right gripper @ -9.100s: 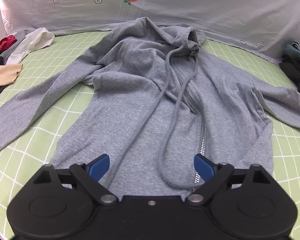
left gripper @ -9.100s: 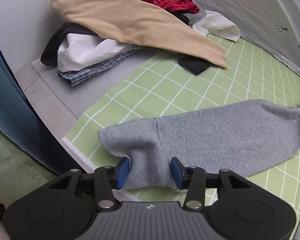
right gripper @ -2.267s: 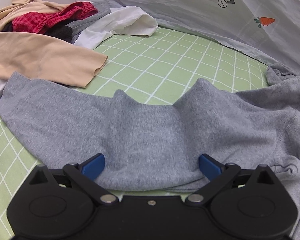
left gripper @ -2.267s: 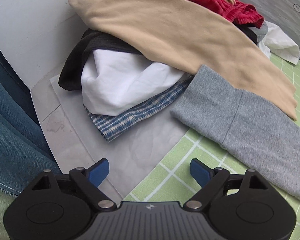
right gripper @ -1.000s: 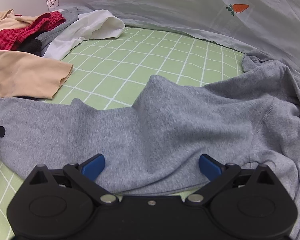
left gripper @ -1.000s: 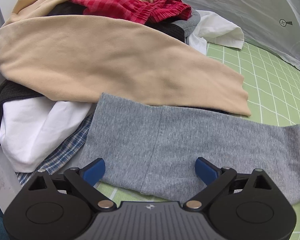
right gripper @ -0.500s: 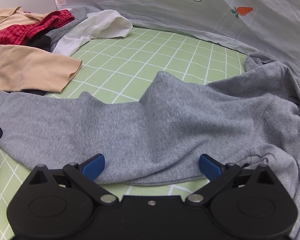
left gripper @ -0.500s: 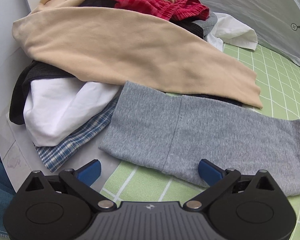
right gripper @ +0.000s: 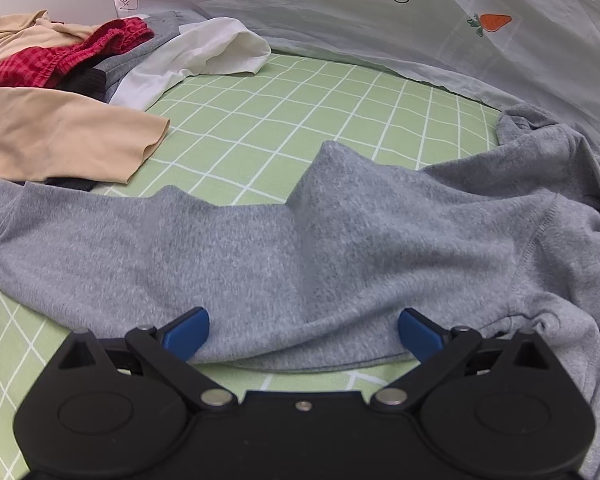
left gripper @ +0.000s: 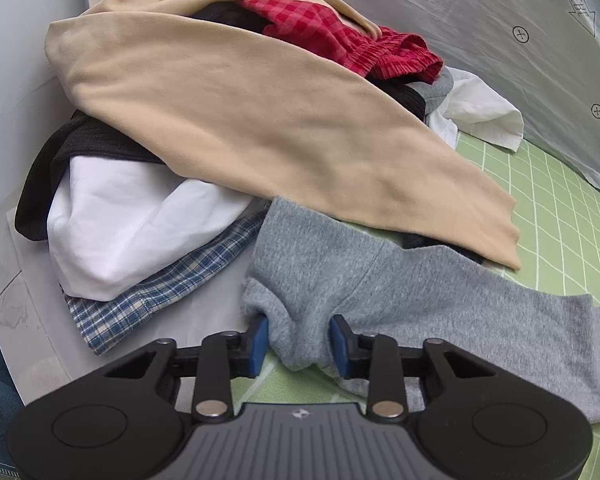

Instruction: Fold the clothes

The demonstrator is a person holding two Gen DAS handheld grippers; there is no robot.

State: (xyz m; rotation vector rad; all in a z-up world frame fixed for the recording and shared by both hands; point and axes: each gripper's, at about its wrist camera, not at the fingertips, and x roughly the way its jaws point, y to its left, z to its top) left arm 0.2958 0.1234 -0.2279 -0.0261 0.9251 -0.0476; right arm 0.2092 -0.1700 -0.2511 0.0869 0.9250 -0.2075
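Fleece bunches between the blue pads of the left claw (left gripper: 299, 340), which is pinched on the cuff end of the grey hoodie sleeve (left gripper: 440, 320), close beside the heap of clothes (left gripper: 220, 120). The right claw (right gripper: 303, 330) hangs spread wide over the upper part of the same sleeve, near the shoulder seam, gripping nothing.

Outward from there, the grey hoodie (right gripper: 440, 232) lies on the green checked sheet (right gripper: 300, 112), its sleeve stretched leftward until the cuff meets the tan garment (left gripper: 260, 128) and the blue plaid cloth (left gripper: 160, 292) at the heap's edge. The body and hood run off to the right, out of clear view.

By its look the knit is soft, thick and limp: it should drape and sag rather than hold a line, and it seems light enough to carry by one pinch. The ribbed cuff and the stitched shoulder seam look like the firmest places to hold, since they will stretch least.

On the pale plastic sheet (right gripper: 380, 20) behind, an arrow label reads "LOOK HERE", with crosshair marks and a carrot print beside it.
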